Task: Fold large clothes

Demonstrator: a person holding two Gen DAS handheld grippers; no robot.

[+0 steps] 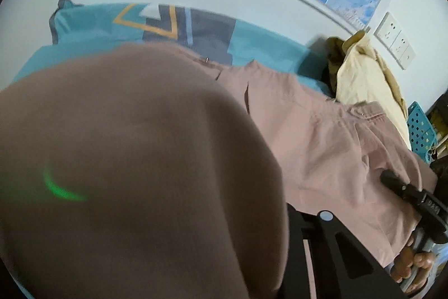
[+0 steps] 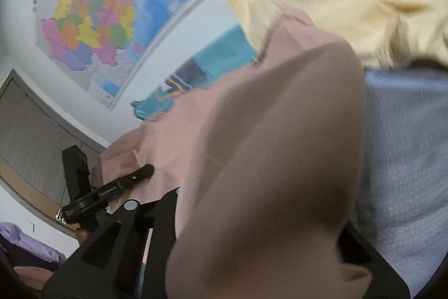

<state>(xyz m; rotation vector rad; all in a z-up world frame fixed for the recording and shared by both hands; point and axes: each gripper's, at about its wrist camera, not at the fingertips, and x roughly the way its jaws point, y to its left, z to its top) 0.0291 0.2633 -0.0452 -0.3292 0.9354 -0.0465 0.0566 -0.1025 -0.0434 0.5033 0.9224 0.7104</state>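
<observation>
The pink garment (image 1: 322, 131) lies across the teal bed cover (image 1: 92, 27), draped over both lenses. Whether the left gripper (image 2: 145, 171) and right gripper (image 1: 389, 177) are clenched, I cannot tell

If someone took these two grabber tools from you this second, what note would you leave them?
Left gripper: seems shut on the pink garment, fingertips hidden by cloth.
Right gripper: same, pink cloth draped over its camera.
The garment is lifted over the teal bedding; a pale yellow garment is heaped by the wall.
Done: garment picked up. Left: fold it and lay it flat; then probably the yellow one.
</observation>
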